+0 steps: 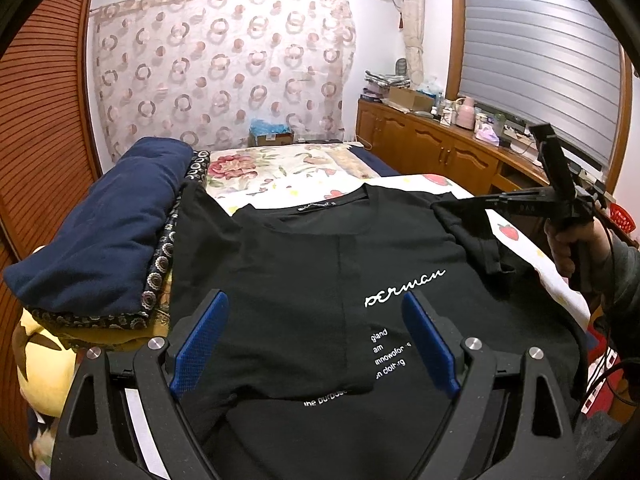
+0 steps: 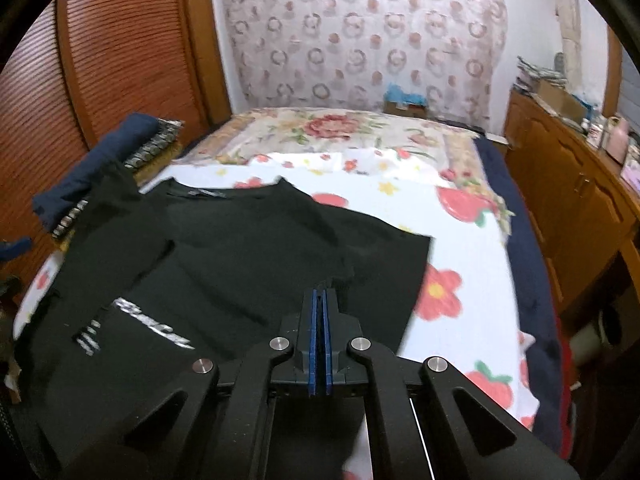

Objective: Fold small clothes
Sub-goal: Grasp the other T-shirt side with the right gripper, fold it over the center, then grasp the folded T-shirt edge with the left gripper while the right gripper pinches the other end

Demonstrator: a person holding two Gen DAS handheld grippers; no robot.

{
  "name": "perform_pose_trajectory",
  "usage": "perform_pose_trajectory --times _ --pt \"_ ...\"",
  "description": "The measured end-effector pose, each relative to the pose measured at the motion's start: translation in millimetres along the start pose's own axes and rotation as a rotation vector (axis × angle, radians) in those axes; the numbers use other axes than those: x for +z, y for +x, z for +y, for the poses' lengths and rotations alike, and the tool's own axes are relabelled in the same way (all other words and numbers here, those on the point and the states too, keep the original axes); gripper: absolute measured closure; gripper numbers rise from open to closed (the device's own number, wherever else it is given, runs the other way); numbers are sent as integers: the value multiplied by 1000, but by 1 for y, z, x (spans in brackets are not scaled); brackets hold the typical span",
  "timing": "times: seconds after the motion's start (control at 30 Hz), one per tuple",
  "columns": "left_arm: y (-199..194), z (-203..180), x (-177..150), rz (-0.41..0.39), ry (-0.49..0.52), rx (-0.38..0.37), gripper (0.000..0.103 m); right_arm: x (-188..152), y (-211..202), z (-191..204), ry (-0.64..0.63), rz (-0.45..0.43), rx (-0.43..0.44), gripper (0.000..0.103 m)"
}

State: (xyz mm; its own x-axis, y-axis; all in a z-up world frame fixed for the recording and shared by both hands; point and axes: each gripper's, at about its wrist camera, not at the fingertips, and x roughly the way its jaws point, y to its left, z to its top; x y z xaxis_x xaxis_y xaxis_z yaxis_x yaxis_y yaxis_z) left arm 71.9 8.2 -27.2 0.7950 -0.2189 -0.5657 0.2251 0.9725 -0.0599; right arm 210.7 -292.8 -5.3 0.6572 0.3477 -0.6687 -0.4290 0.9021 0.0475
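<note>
Bed: one, taking up most of the room, and it wears a white sheet printed with red flowers and strawberries, with a floral cover further up towards the curtained wall.
Wooden cabinet run: one long unit along the right side of the bed, its top crowded with boxes, bottles and a pink jug.
Folded bedding: one pile at the bed's left edge, a navy blanket on top of a dark layer patterned with rings.
Black T-shirt: just the one, lying front side up on the sheet, touching the bedding pile on its left.
T-shirt's direction: collar and neck label point away from the cameras towards the curtained wall, hem towards the person, so its long axis runs up and down the bed.
T-shirt's left half: already folded in over the chest, the fold's edge making a straight line down the middle and covering part of the white print.
T-shirt's right sleeve: lifted off the sheet and drawn in over the shirt.
Grippers: two in play.
Right gripper: blue pads pressed together on the edge of that right sleeve, black cloth pinched at the tips; a hand grasps its handle in the left wrist view.
Left gripper: jaws spread wide over the lower chest of the shirt, nothing caught between them.
</note>
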Motion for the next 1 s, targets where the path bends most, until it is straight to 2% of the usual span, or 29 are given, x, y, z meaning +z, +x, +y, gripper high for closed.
perform_pose_trajectory --times 0.2,0.37,0.4,0.53,0.63,0.77,0.87,0.93,1.0 --pt "-2 8 -1 -7 -15 14 14 23 10 37 -68 -6 77 101" --pt "-1 14 -2 -1 -24 21 14 37 25 50 -62 1 127 101" --pt "-1 15 -2 0 -25 23 14 39 26 50 -65 3 119 97" --pt "0 21 0 2 -31 27 14 35 25 38 -55 -3 74 65" --pt "5 27 3 12 -35 37 14 29 29 27 -47 6 14 50" --pt "15 38 13 24 -29 53 14 14 41 6 -53 46 -89 49" --pt "25 48 25 30 -18 45 15 1 57 -9 -39 88 -116 49" --pt "33 54 33 52 -11 27 34 -6 68 -17 -30 105 -128 49" --pt "42 59 41 71 1 18 38 -12 77 -21 -18 119 -120 49"
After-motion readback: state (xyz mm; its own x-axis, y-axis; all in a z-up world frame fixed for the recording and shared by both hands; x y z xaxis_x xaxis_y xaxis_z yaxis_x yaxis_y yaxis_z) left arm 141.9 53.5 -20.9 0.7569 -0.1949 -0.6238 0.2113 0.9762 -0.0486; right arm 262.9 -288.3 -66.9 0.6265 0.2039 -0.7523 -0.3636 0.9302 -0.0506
